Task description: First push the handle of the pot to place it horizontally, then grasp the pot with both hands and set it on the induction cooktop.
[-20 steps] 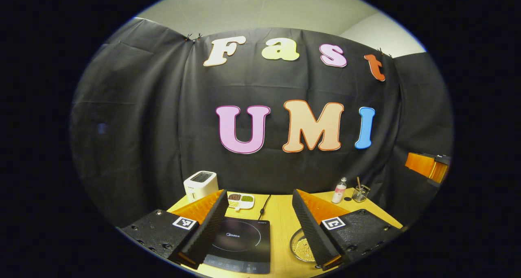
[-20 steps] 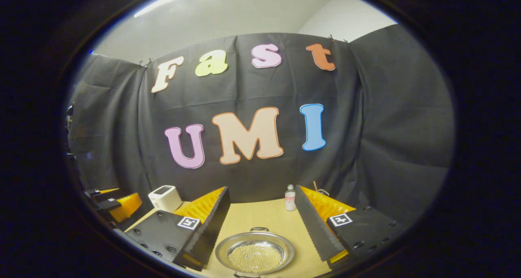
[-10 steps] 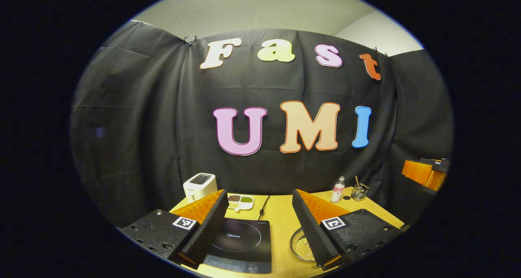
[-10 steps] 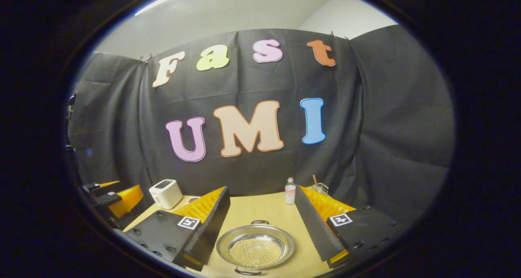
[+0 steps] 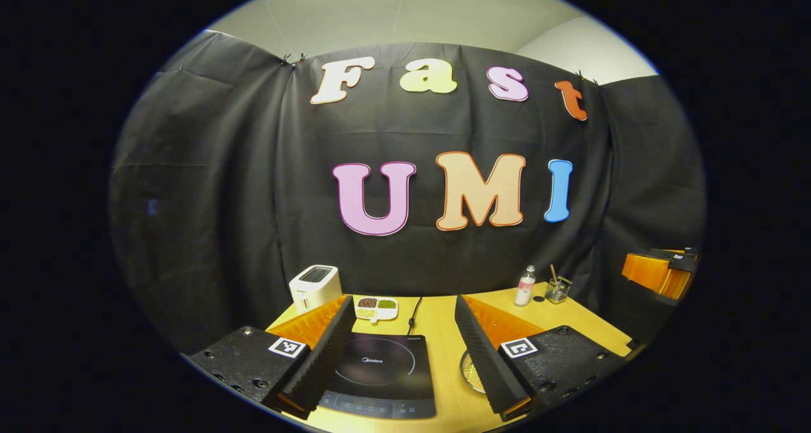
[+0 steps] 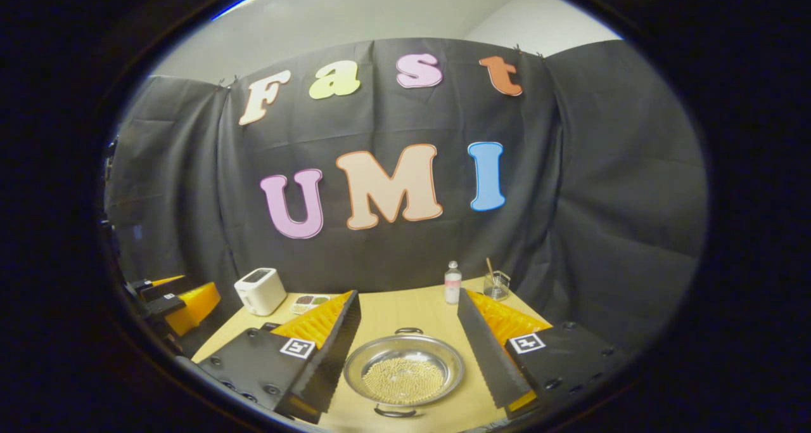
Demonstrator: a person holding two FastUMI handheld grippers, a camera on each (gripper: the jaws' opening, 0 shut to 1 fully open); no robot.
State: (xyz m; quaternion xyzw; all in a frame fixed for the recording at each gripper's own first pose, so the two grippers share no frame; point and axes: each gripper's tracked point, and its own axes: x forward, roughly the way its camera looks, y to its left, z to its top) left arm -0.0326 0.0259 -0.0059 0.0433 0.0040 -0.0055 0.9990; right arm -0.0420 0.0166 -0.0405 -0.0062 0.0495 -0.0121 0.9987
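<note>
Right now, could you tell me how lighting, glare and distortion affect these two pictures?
Left gripper view: fisheye bends the table edges; the induction cooktop carries a soft sheen, and detail stays sharp. Right gripper view: dimmer toward the rim; the pot shines with bright reflections, while the toaster near the edge looks slightly soft.

Shiny silver metal pot (image 6: pixel 403 373) of pale yellow beads, glossy black induction cooktop (image 5: pixel 380 374) with white ring, light wooden table (image 6: pixel 405 312), white toaster (image 5: pixel 315 286), black-orange ribbed left gripper (image 5: pixel 402 357).
</note>
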